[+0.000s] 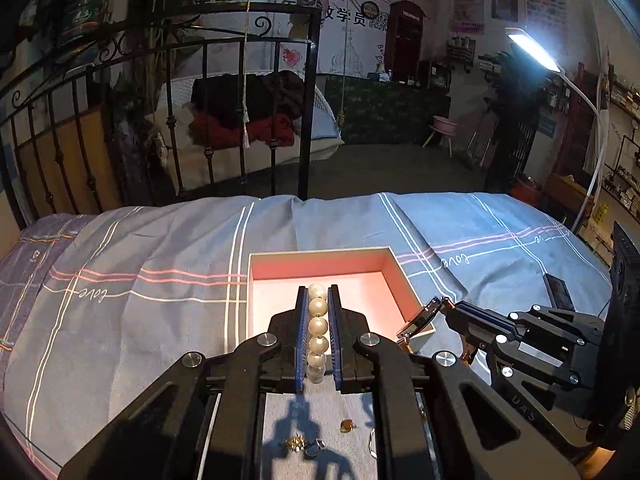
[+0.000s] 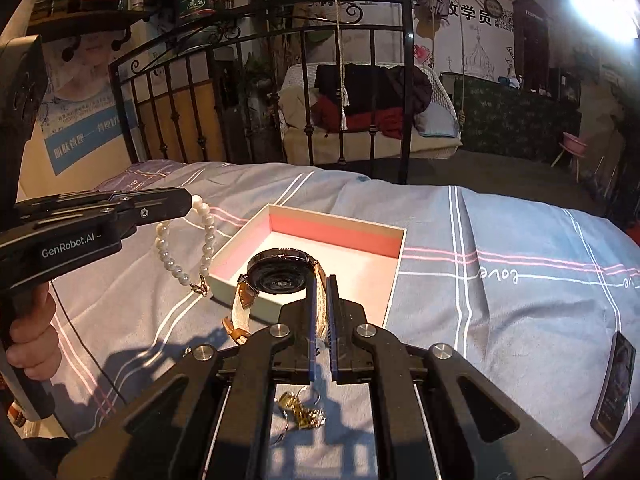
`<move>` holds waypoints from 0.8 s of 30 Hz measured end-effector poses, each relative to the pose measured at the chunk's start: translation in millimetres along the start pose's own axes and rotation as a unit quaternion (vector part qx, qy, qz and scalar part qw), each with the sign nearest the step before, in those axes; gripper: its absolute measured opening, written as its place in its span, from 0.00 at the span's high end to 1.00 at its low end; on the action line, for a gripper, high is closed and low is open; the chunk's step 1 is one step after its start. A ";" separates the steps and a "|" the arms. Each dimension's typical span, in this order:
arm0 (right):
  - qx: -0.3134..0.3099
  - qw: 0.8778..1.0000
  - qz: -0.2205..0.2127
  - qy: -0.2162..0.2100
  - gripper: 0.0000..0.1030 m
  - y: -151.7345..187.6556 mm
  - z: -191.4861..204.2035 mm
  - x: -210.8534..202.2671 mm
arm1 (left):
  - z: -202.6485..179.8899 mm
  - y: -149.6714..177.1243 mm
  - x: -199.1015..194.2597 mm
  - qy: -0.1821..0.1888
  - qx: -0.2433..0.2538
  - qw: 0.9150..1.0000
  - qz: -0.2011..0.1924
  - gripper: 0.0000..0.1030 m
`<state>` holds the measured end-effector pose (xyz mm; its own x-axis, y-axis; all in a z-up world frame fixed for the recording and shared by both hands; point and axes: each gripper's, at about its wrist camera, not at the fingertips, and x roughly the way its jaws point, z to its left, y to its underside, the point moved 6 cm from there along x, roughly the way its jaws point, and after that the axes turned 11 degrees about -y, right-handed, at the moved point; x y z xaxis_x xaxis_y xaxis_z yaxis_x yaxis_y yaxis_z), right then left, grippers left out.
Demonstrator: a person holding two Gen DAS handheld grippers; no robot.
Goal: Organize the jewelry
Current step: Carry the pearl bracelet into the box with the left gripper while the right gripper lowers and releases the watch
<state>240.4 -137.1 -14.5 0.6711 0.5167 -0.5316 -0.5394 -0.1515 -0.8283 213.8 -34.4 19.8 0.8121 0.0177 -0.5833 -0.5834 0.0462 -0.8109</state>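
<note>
**Two grippers, one piece of jewelry held in each**

Two pieces are carried above one box (image 1: 256, 280) set on the bedspread (image 1: 140, 320). A pearl bracelet (image 1: 318, 332) is pinched by the left gripper (image 1: 318, 300), six pearls being counted in a line along its fingers; only the right wrist view shows the loop hanging down beside the box. A watch (image 2: 280, 276) is pinched by its strap in the right gripper (image 2: 320, 284), its round case tilted over the box's near wall. Loose trinkets (image 2: 302, 410) are seen on the bedspread under both grippers. One phone (image 2: 612, 388) appears at the right.
</note>
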 end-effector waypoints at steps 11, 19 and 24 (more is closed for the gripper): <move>0.010 1.000 0.021 0.018 0.95 -49.1 -34.0 58.8 | -10.6 -59.6 46.7 -0.003 -0.006 1.000 -0.001 0.91; 0.042 0.998 0.038 0.004 0.94 -43.8 -42.2 85.8 | -12.9 -51.4 74.1 -0.002 -0.004 1.000 0.027 0.91; 0.052 0.997 0.058 0.003 0.94 -37.0 -47.0 103.4 | -16.3 -44.8 89.0 -0.003 0.002 0.999 0.044 0.91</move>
<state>353.7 -117.6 -47.2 0.6038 0.4956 -0.6243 -0.6634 -0.1218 -0.7383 312.0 -51.2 3.4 0.7574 0.0283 -0.6524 -0.6529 0.0475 -0.7559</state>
